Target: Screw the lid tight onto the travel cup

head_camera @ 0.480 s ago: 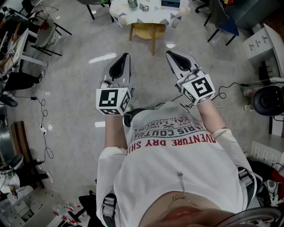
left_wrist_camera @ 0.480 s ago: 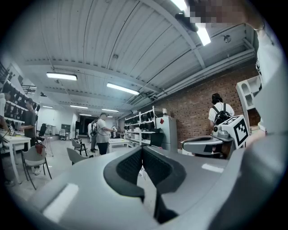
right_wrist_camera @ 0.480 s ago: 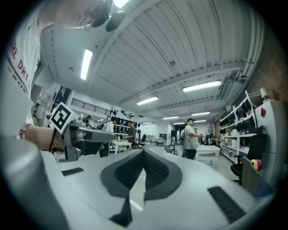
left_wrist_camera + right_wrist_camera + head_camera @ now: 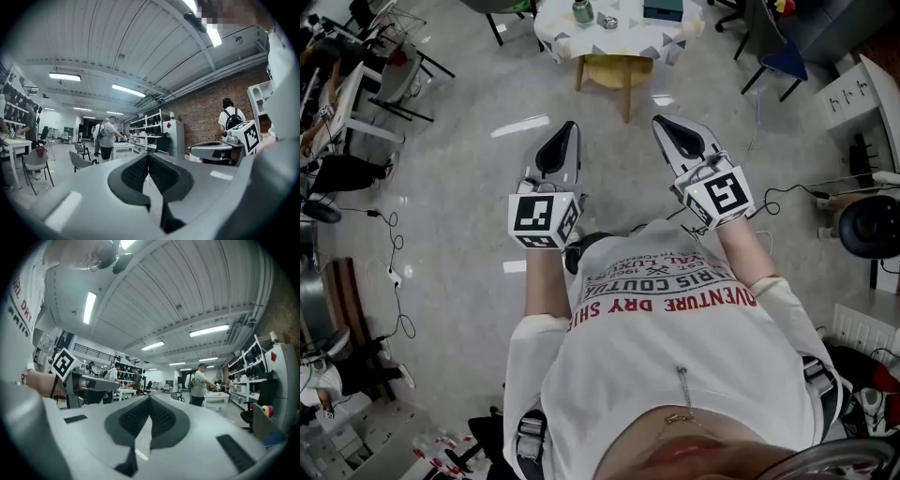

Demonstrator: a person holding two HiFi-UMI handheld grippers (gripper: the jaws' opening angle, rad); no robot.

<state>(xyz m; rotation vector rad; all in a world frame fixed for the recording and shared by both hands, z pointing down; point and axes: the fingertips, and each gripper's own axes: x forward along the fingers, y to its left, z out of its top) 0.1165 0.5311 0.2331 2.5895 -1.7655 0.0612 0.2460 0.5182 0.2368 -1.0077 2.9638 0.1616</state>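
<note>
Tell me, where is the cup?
In the head view, the cup stands on the table at the top edge, just left of a small round thing, with a stool beside the table.

Two grippers are showing in the head view, the left gripper and the right gripper. Each is carrying one cube with square markers, two in all: the left cube and the right cube. One white table is bearing three things, one cup, one small round piece and one dark box, and one wooden stool is standing there too.
</note>
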